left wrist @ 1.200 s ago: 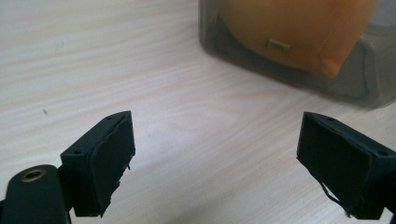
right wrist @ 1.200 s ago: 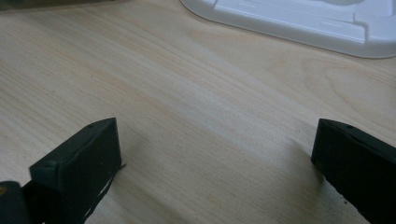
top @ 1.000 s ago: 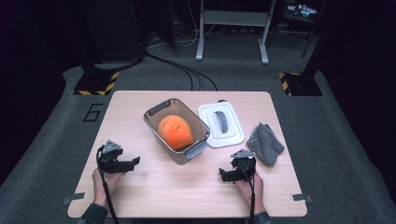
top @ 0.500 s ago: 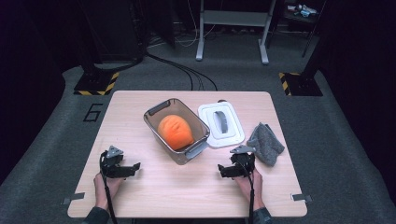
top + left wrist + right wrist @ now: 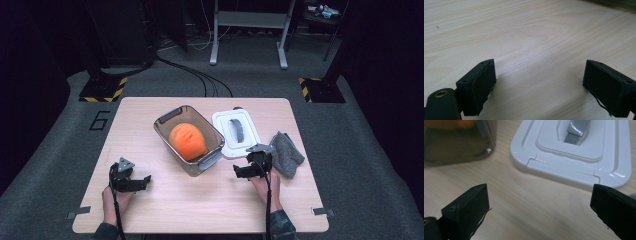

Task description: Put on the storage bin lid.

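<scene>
A clear grey container [image 5: 212,155] stands at mid-table with a round orange object [image 5: 187,141] inside. To its right a white lid [image 5: 227,145] with a grey handle [image 5: 239,129] lies flat. My right gripper [image 5: 251,165] is open just short of the lid's near edge. In the right gripper view the lid [image 5: 574,160] lies ahead between the wide jaws, and the container's corner [image 5: 456,145] is at the upper left. My left gripper [image 5: 132,179] rests near the front left, open over bare wood [image 5: 536,45], holding nothing.
A crumpled grey cloth [image 5: 287,153] lies right of the right gripper, near the table's right edge [image 5: 305,165]. Beyond the table are dark floor, cables [image 5: 200,75] and a metal stand [image 5: 247,30]. Bare wood lies between the two hands.
My right gripper has moved forward, closer to the white lid. The left gripper has slid slightly toward the near edge. Both stay open.
</scene>
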Demonstrator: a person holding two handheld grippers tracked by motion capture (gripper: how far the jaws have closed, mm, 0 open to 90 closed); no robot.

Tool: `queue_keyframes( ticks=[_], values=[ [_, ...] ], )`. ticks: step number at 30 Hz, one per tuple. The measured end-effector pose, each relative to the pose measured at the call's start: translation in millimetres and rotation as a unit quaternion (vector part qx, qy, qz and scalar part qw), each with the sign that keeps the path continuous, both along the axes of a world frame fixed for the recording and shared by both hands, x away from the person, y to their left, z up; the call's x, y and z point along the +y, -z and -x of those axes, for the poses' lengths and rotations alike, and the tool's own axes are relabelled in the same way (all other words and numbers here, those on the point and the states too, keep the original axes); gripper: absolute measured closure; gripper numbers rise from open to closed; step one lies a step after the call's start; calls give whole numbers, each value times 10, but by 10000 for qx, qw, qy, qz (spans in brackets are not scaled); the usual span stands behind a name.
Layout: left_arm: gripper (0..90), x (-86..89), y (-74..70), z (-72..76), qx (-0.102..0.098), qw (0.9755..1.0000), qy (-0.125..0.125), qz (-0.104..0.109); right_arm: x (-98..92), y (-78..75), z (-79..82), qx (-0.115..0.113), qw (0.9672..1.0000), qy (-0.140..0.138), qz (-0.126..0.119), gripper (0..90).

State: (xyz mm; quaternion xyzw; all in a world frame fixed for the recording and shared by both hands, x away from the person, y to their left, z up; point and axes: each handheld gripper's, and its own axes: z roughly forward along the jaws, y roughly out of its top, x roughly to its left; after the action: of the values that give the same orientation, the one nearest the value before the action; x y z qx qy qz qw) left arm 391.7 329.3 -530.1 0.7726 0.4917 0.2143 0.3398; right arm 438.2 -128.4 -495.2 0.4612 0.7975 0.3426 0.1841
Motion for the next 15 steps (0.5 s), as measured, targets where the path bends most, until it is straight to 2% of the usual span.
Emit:
queue_keyframes(
  ticks=[2,7,15],
  values=[
    [109,-1,0,0,-1,10000,2,-4,1,-32,-58,-14,10000,4,60,6],
    [111,-13,7,6,-85,10000,28,-42,4,-108,-191,69,9999,52,-56,2],
    [111,-17,-1,12,-53,10000,50,-64,36,-159,-439,85,9999,50,-77,1]
  ],
)
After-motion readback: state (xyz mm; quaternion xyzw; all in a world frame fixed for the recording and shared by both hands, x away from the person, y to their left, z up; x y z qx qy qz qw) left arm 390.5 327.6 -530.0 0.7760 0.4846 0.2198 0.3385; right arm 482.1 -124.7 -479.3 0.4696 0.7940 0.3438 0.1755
